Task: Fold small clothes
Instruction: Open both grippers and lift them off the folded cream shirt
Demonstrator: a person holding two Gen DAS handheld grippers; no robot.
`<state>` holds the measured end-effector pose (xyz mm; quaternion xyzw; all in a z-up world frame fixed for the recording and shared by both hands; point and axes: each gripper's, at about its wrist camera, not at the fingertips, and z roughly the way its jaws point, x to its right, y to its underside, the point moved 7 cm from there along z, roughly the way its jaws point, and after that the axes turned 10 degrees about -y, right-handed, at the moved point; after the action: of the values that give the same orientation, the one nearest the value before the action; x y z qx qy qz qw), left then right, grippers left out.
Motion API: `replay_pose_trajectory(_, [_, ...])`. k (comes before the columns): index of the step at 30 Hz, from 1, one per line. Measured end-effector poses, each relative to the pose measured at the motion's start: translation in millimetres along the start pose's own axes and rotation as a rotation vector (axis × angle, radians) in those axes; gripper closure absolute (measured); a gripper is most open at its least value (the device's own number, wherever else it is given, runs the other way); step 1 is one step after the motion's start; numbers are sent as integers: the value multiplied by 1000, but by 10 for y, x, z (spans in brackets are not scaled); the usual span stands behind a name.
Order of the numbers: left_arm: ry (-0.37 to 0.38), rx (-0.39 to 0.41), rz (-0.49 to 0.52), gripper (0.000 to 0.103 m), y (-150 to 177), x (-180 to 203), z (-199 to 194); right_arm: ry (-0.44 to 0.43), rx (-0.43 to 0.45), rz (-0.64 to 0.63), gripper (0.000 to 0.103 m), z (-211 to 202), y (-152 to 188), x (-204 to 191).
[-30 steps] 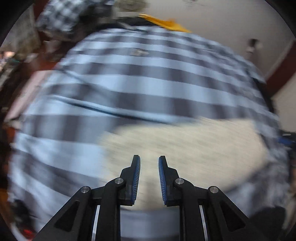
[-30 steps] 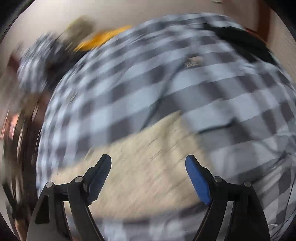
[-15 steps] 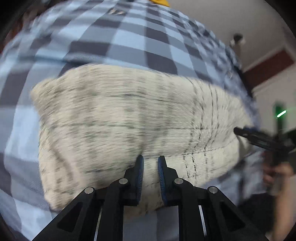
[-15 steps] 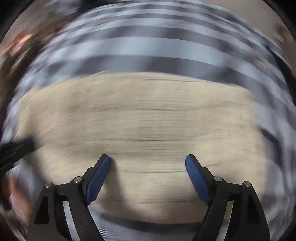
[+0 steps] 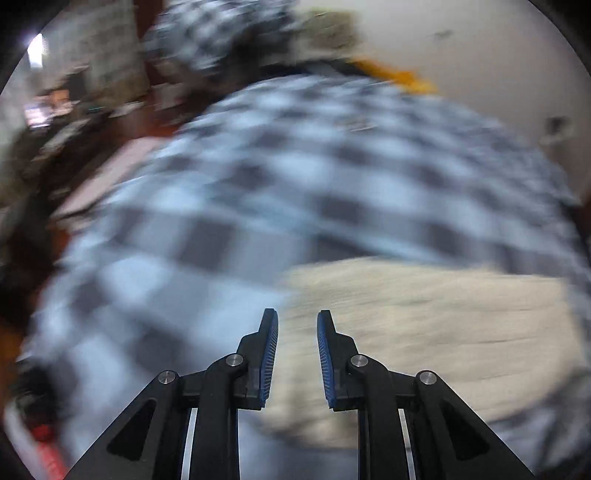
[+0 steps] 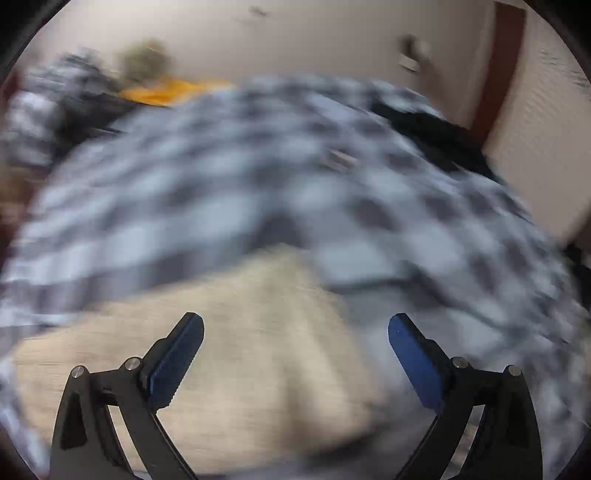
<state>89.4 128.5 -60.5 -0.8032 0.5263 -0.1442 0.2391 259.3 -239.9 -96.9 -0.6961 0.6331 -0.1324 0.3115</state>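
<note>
A beige knitted garment (image 5: 424, 325) lies flat on a blue and grey checked bedspread (image 5: 258, 184). In the left wrist view it fills the lower right. My left gripper (image 5: 297, 321) is above the garment's left edge, its jaws a narrow gap apart and nothing between them. In the right wrist view the garment (image 6: 240, 350) lies below and left of centre on the bedspread (image 6: 258, 166). My right gripper (image 6: 295, 325) is wide open above the garment's right part and holds nothing. Both views are motion blurred.
An orange cloth (image 6: 170, 90) and a heap of checked fabric (image 5: 207, 33) lie at the far end of the bed. A beige wall (image 6: 295, 37) stands behind. Cluttered furniture (image 5: 74, 110) is at the left. A dark item (image 6: 436, 133) lies at the far right.
Both cameras have pulled back and tilted up from a close look down at the garment. The left jaws have opened slightly. The right jaws stay wide open.
</note>
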Motion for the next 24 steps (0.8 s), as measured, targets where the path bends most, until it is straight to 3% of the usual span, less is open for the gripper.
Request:
replay_pose_trajectory(2, [174, 1, 71, 84, -39, 511, 41, -122, -21, -58, 4, 230, 0, -473])
replay_pose_trajectory(4, [281, -8, 135, 84, 3, 898, 156, -229, -89, -136, 4, 472, 123, -888])
replay_pose_trajectory(6, [307, -66, 168, 84, 117, 1106, 410, -268, -130, -213, 4, 682, 248, -1130])
replay_pose_trajectory(8, [285, -123, 138, 85, 190, 1060, 686, -244, -219, -287, 5, 1003, 339, -1179])
replay_pose_trajectory(11, [375, -156, 11, 87, 94, 819, 868, -163, -275, -246, 4, 1274, 340, -867])
replay_pose_trajectory(13, [327, -156, -70, 88, -10, 541, 917, -83, -275, -113, 2, 1265, 243, -466])
replay_pose_trajectory(15, [189, -115, -118, 88, -82, 184, 965, -90, -259, 66, 1, 1209, 152, -30])
replay_pose_trajectory(16, [160, -105, -137, 87, -84, 59, 946, -21, -252, 138, 1, 1186, 138, 225])
replay_pose_trajectory(17, [84, -93, -149, 87, -90, -83, 924, 83, -246, 196, 1, 1144, 140, 525])
replay_pose_trajectory(18, [-24, -71, -148, 86, -91, -230, 844, 132, -240, 249, 1, 1090, 156, 737])
replay_pose_trajectory(19, [-131, -38, -140, 86, -99, -374, 714, 149, -232, 298, 1, 1045, 163, 861])
replay_pose_trajectory(20, [-192, -11, -138, 86, -99, -488, 590, 145, -214, 374, 1, 939, 186, 1010])
replay_pose_trajectory(21, [-224, 12, -139, 86, -114, -546, 450, 140, -201, 427, 1, 838, 194, 1080])
replay_pose_trajectory(23, [-129, 23, -166, 85, -119, -565, 203, 103, -148, 508, 1, 516, 199, 1147])
replay_pose_trajectory(24, [-46, 8, -187, 84, -75, -548, 73, 66, -121, 519, 1, 380, 200, 1106])
